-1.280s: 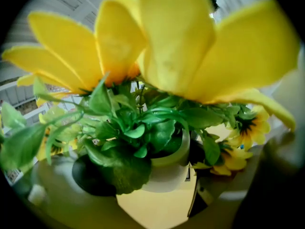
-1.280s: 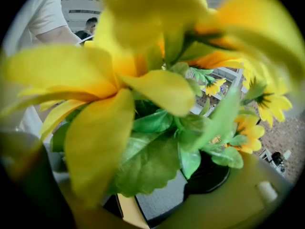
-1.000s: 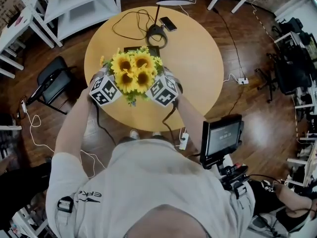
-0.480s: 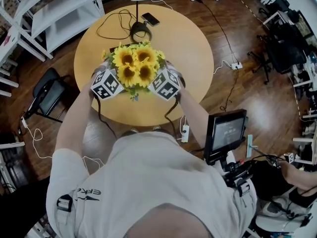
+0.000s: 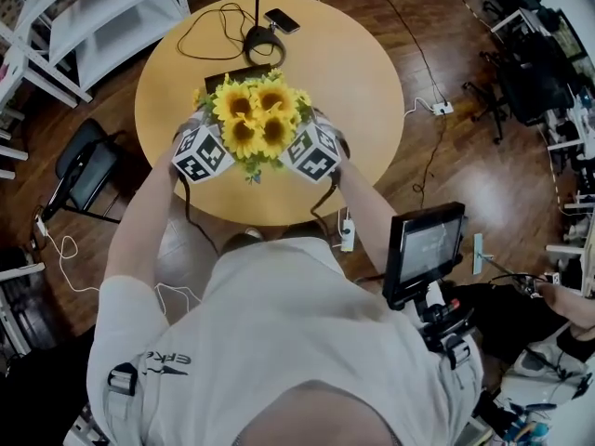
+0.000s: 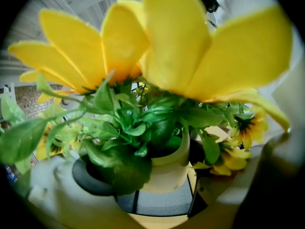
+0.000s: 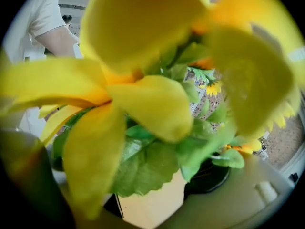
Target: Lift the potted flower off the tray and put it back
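Pale wood makes the round bench in the head view. The potted flower, a bunch of yellow sunflowers, sits at the bench's near side between the left gripper and the right gripper. Their marker cubes flank the blooms. A dark tray shows just beyond the flowers, which hide its near part. Farther back are a lamp base, a phone and a looped cable.

In the left gripper view, big petals fill the top. Below them the cream pot stands between the fingers, which are spread wide to take it. The right-hand finger lies against the pot's wall. A leaf covers the meeting of the pot with the dark pad on the other side. The grey tray surface shows beneath the pot's base, but whether the base rests on it cannot be told.

The right gripper view is mostly blurred yellow petals and a broad green leaf. Under them the pot's cream wall lies between this gripper's fingers, which are spread wide round it. A dark pad is right up against its side. A white sleeve shows at upper left.
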{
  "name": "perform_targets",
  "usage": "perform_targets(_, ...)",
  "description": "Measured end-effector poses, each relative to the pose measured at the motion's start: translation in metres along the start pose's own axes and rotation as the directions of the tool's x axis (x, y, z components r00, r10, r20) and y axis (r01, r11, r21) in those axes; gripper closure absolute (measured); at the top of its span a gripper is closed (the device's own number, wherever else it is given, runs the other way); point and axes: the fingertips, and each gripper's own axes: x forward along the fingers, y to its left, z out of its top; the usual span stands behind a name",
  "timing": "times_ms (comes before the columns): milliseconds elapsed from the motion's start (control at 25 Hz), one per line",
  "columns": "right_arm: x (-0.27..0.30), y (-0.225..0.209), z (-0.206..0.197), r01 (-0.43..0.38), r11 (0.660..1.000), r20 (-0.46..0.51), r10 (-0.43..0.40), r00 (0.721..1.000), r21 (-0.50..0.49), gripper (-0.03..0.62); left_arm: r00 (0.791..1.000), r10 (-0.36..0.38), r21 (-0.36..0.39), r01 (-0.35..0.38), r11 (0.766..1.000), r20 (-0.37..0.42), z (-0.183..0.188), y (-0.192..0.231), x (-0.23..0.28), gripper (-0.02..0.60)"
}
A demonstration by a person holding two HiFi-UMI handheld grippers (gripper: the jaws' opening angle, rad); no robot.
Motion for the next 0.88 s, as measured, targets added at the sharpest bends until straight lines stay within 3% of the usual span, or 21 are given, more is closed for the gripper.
perform_targets(520, 0.051, -0.012, -0.039, -0.117, 0.992, -0.04, 0.118, 0.992, 0.04, 0.174, 0.997, -0.047, -0.12, 0.039, 0.992, -0.067, -0.05, 0.002, 0.046, 0.101)
perform_targets(880, 0.102, -0.002, -0.083, -0.244, 0.964, -0.101, 0.254, 0.962, 0.101, 0.174, 0.983, -0.124, -0.26, 0.085, 0.962, -0.136, -0.107, -0.014, 0.083, 0.101)
